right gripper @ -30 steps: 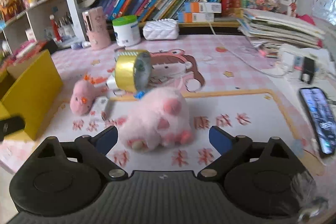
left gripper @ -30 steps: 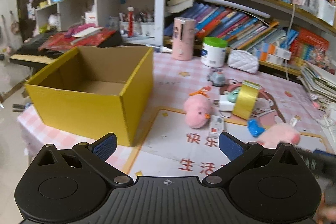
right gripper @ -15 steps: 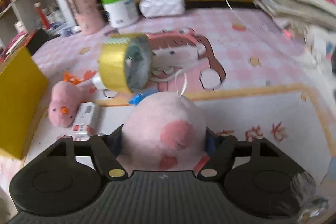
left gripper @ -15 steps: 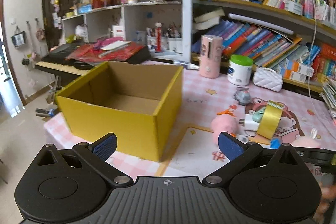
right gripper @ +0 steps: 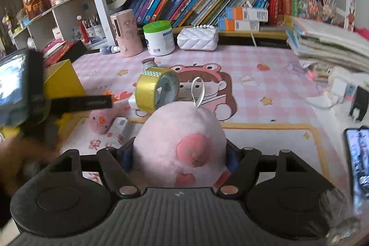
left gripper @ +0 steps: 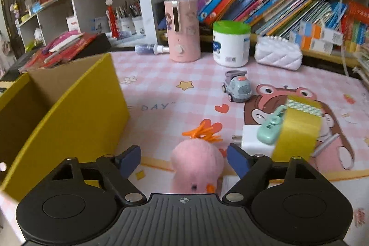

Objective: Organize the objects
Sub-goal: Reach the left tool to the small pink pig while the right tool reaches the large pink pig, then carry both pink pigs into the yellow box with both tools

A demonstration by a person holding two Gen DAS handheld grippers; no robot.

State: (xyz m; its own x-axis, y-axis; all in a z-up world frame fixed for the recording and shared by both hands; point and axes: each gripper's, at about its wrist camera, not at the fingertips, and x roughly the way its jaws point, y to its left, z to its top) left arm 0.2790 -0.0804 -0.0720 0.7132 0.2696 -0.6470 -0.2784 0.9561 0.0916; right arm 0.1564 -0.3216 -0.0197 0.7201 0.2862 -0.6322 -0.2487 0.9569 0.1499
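Observation:
A small pink chick plush (left gripper: 196, 167) with an orange tuft lies on the pink mat, beside the yellow cardboard box (left gripper: 76, 121). My left gripper (left gripper: 183, 161) straddles it with its jaws closing; both blue pads stand clear of the plush, the right one close by. In the right wrist view my right gripper (right gripper: 178, 156) is shut on a large round pink plush (right gripper: 180, 144) with a white loop, held above the mat, its jaws easing slightly. The left gripper's body and finger (right gripper: 83, 103) show at the left there, over the chick (right gripper: 101, 119).
A gold tape roll (left gripper: 297, 130), a white charger (left gripper: 251, 142), a mint clip (left gripper: 269, 128) and a grey toy car (left gripper: 237, 87) lie right of the chick. A pink humidifier (left gripper: 182, 29), white jar (left gripper: 230, 45) and white purse (left gripper: 279, 54) line the bookshelf. A phone (right gripper: 357, 165) lies at far right.
My left gripper swung right and down from the box to the chick, and its jaws narrowed. My right gripper closed on the large pink plush and raised it a little.

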